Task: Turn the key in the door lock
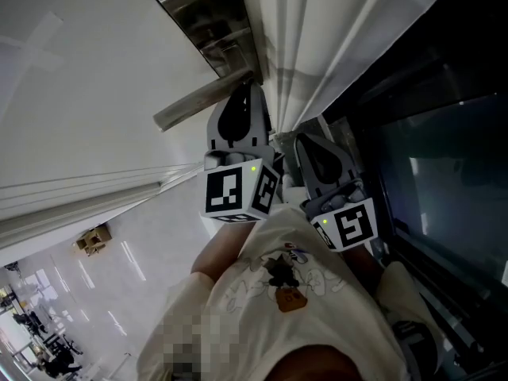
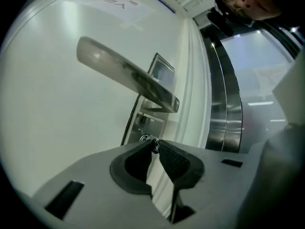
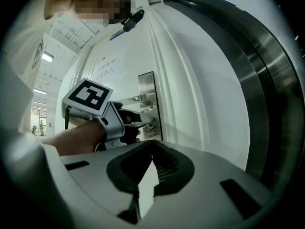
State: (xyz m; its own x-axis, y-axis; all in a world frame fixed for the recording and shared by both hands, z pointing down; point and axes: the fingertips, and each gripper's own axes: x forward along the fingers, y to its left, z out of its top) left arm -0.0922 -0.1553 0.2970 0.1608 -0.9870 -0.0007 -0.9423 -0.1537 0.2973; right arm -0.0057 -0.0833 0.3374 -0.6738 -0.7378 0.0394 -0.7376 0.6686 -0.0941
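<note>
Now the jaws of the left gripper (image 2: 156, 143) pinch the small metal key (image 2: 155, 147) in the silver door lock (image 2: 144, 137), which I think needs a firm twist next, while the right gripper (image 3: 152, 144) sits closed and empty.

White door (image 2: 66, 109), seen from the left gripper view: a steel lock plate (image 2: 145, 123) sits by its edge, a lever handle (image 2: 124, 73) juts from the plate toward ten o'clock, and a key (image 2: 155, 145) stands at the cylinder at six o'clock. In the head view, a glossy pale floor (image 1: 103, 292) at seven o'clock bears a small brown box (image 1: 94, 239).
</note>
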